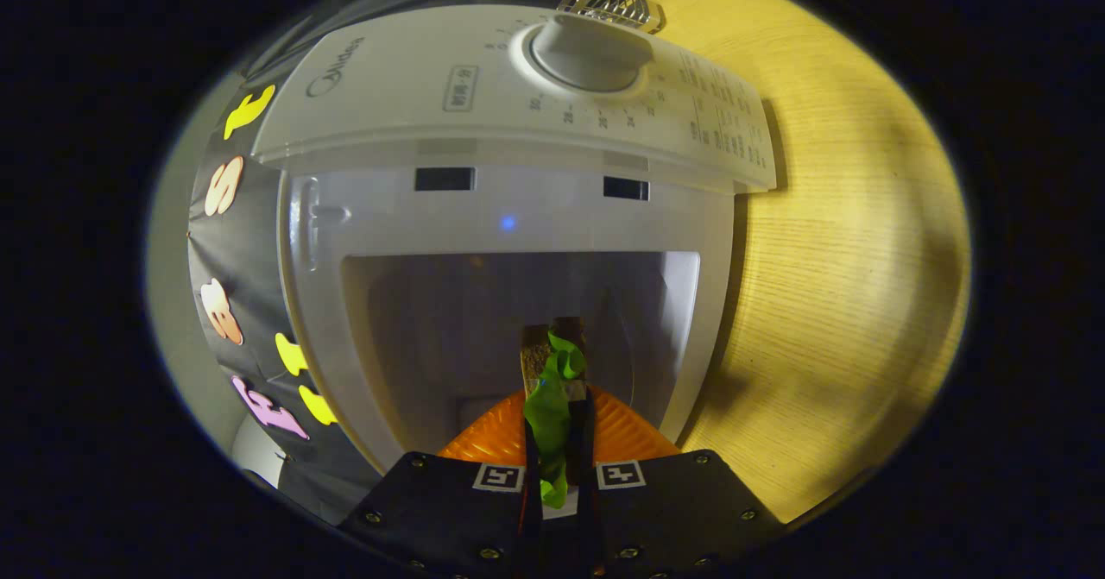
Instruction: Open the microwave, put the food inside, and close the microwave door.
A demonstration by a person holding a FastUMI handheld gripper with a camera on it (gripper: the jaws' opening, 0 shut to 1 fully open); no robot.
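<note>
Gripper view. The hand-held gripper (557,467) reaches forward with its two dark fingers (580,441) drawn narrow, both pressing on the food (552,406), a sandwich with a green lettuce leaf hanging from it and a slice of brown bread at its far end. The food stands on edge between the fingers and projects a little beyond their tips. Directly under it lies an orange ribbed plate (621,437), at the mouth of the microwave (518,217). The white microwave appears rotated in this view: its open, pale cavity (449,329) lies just ahead of the fingers, and its control panel with a round dial (589,53) sits beyond the cavity. To the right of the hand-held gripper runs the light wooden desk (846,260).
</note>
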